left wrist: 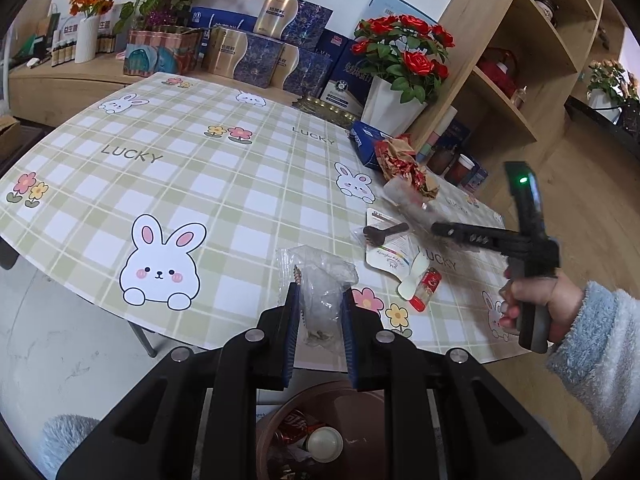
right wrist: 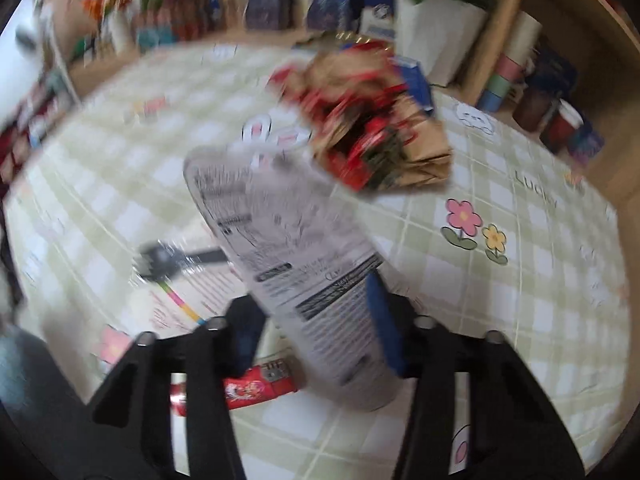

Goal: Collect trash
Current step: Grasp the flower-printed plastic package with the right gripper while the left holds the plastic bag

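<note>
My left gripper is shut on a crumpled clear plastic bag and holds it at the table's near edge, above a brown trash bin that holds a red can and other waste. My right gripper is shut on a silver printed wrapper, lifted over the table; the view is blurred. In the left wrist view the right gripper is at the right with the wrapper. A crumpled brown and red paper bag, a red wrapper and a black plastic fork lie on the table.
The table has a green checked bunny cloth. A white pouch, a white spoon and a blue box lie at its right side. A white vase of red roses, gift boxes and a wooden shelf stand behind.
</note>
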`<state>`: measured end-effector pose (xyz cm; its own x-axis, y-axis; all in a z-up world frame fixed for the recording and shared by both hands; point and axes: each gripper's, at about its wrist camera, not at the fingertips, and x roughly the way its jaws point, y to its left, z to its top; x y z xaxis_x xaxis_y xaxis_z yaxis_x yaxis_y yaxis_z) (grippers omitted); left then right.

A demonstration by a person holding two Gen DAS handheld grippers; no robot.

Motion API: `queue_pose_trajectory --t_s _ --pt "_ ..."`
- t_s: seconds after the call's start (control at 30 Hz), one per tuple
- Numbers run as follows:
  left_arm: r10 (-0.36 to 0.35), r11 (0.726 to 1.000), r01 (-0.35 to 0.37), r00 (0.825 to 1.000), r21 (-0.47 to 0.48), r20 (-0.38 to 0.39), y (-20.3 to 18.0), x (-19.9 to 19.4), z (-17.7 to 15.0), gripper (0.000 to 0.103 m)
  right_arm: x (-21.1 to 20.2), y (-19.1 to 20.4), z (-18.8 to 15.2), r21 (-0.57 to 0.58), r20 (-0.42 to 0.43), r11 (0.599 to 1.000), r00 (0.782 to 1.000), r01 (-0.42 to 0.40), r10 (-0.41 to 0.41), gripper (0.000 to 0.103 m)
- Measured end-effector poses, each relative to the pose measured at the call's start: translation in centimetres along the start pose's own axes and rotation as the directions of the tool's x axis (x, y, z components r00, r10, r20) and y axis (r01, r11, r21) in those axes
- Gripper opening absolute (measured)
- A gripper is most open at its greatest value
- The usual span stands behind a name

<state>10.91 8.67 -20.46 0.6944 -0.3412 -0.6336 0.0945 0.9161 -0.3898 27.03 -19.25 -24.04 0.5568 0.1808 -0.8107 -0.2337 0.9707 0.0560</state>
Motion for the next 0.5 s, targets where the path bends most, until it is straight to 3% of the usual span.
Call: queue_pose_trajectory --t_s 0.1,0.17,0.23,0.37,0.5 --pt "-0.007 1.0 0.007 1.0 0.013 -0.001 -0.6 -0.3 -0.2 0.02 -2.7 -2.4 -0.7 0.147 0.073 0.986 0.995 -0.082 0.072 0.026" --pt "-0.013 1.0 0.013 1.0 0.024 -0.001 -1.0 -0.4 -0.4 0.02 -4.4 -4.3 -1.6 0.251 0.117 0.957 0.986 -0.147 0.121 0.022" --pt "-0.021 0.999 0.021 1.0 0.034 -0.007 -1.4 -0.5 -0.6 0.02 -5.4 -5.8 -2.6 0.325 0.146 0.925 0.977 -0.196 0.156 0.01" --pt "-0.03 0.998 0.032 0.999 0.048 -0.025 -2.0 -0.3 -1.0 0.02 -7.3 -8.6 -6.0 0.46 0.174 0.849 0.964 -0.261 0.202 0.007" --pt "-0.038 0.998 0.04 0.998 0.052 -0.045 -2.5 0.0 -1.6 0.02 -8.4 -8.7 -8.1 0.428 0.146 0.876 0.974 -0.22 0.174 0.007"
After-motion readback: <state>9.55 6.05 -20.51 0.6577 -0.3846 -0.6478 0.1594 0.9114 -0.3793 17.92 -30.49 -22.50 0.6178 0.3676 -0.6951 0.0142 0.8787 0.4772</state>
